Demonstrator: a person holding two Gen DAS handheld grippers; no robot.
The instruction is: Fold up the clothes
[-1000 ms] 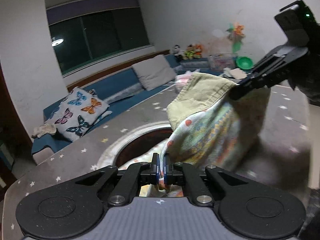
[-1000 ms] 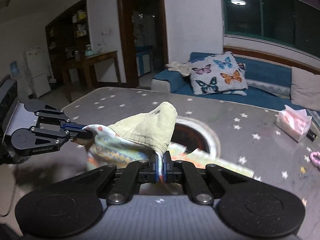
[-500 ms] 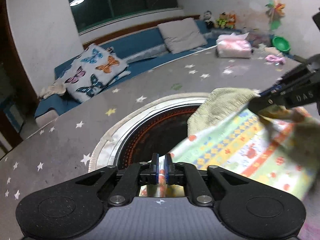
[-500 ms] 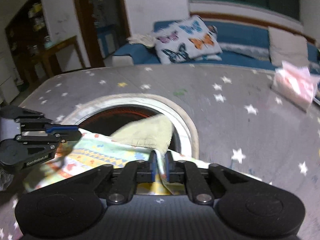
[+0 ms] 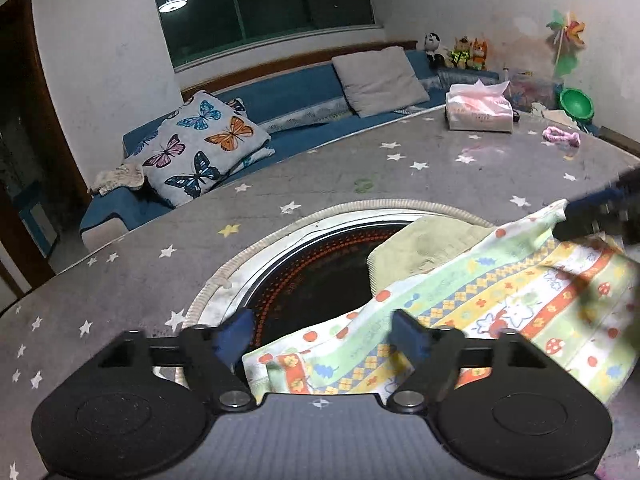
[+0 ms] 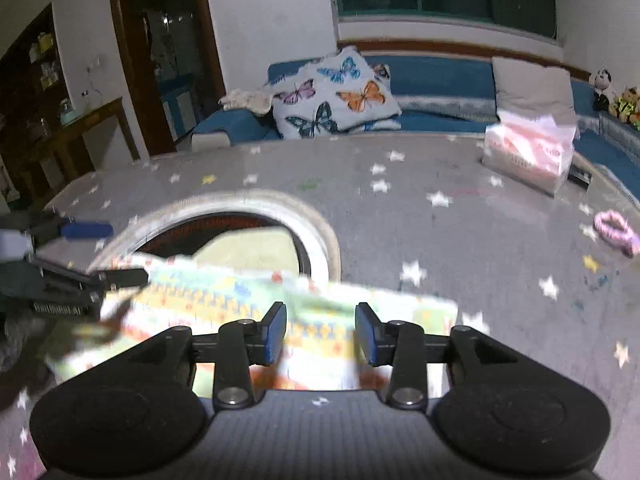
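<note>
A small patterned garment (image 5: 500, 300) with a yellow-green ribbed waistband (image 5: 424, 248) lies flat on the grey star-print table, partly over the round dark inset. My left gripper (image 5: 322, 330) is open, its pads astride the garment's near edge. My right gripper (image 6: 321, 330) is open too, just above the same garment (image 6: 240, 300), which looks blurred. The right gripper shows at the right edge of the left wrist view (image 5: 600, 216); the left gripper shows at the left edge of the right wrist view (image 6: 84, 252).
The round dark inset (image 5: 320, 264) with its pale rim sits mid-table. A pink tissue box (image 5: 478, 110) and a pink hair tie (image 5: 560, 136) lie at the far right. A blue sofa with a butterfly cushion (image 5: 200, 148) stands beyond the table edge.
Both grippers lowered the garment from the air onto the table, then opened and let it go. It now lies spread flat.
</note>
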